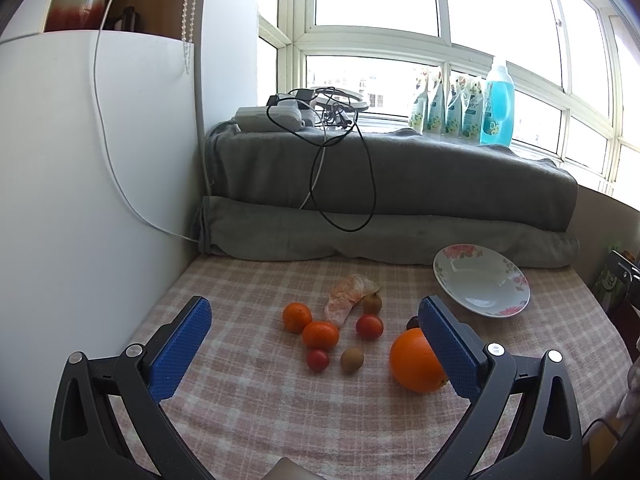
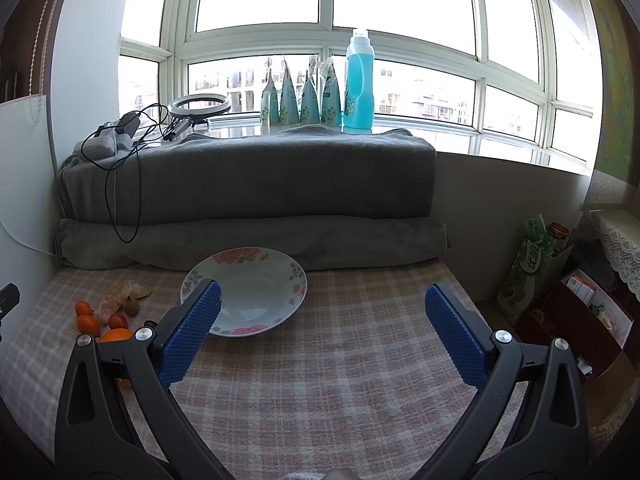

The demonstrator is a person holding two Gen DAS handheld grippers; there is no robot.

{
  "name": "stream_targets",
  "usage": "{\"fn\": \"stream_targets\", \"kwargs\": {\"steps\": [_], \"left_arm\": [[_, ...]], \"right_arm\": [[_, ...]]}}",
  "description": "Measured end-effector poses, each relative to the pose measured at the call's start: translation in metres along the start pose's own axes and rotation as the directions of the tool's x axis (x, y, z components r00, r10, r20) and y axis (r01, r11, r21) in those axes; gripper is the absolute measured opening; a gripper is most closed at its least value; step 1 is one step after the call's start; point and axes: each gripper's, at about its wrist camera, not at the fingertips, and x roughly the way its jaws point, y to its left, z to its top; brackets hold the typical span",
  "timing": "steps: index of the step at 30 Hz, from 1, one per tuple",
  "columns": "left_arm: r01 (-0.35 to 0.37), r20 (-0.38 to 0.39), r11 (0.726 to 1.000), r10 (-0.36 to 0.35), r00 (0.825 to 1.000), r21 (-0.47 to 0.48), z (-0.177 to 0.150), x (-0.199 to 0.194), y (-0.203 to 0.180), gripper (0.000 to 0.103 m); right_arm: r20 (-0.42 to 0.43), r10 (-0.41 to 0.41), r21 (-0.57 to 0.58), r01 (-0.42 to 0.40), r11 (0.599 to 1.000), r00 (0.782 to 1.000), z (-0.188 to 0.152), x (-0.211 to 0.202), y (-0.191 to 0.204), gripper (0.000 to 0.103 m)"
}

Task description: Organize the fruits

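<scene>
Clearly, both pairs of fingers stand wide apart and hold nothing. The left gripper (image 1: pixel 316 320) hangs over the checked table (image 1: pixel 248 400), and most of the fruit lies between its two blue fingers (image 1: pixel 180 350): two small tangerines (image 1: pixel 297 317) touching each other, two small red tomatoes (image 1: pixel 369 326), two brownish round fruits (image 1: pixel 352 359) and a peeled citrus piece (image 1: pixel 346 296) just beyond them. The big orange (image 1: pixel 416 361) sits against the inner side of the right-hand finger, partly hidden behind it; whether they touch cannot be told. A small dark fruit (image 1: pixel 412 323) peeks out near that fingertip. Beyond that finger lies the flowered plate (image 1: pixel 516 280), bare inside.

The right gripper (image 2: pixel 322 304) hovers over the table as well; the plate (image 2: pixel 296 276) lies just past its left-hand fingertip, and the fruit cluster sits outside that finger, to its left. A grey folded blanket (image 2: pixel 248 176) runs behind everything.
</scene>
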Motion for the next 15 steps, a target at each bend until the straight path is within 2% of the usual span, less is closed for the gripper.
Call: {"fn": "stream_targets", "kwargs": {"steps": [15], "left_arm": [[0.018,-0.026,1.0,-0.017,1.0,0.012,-0.006,0.01,-0.002,0.103]], "right_arm": [[-0.027,0.047,-0.021,-0.047,0.999,0.999,-0.003,0.01,0.013,0.103]]}}
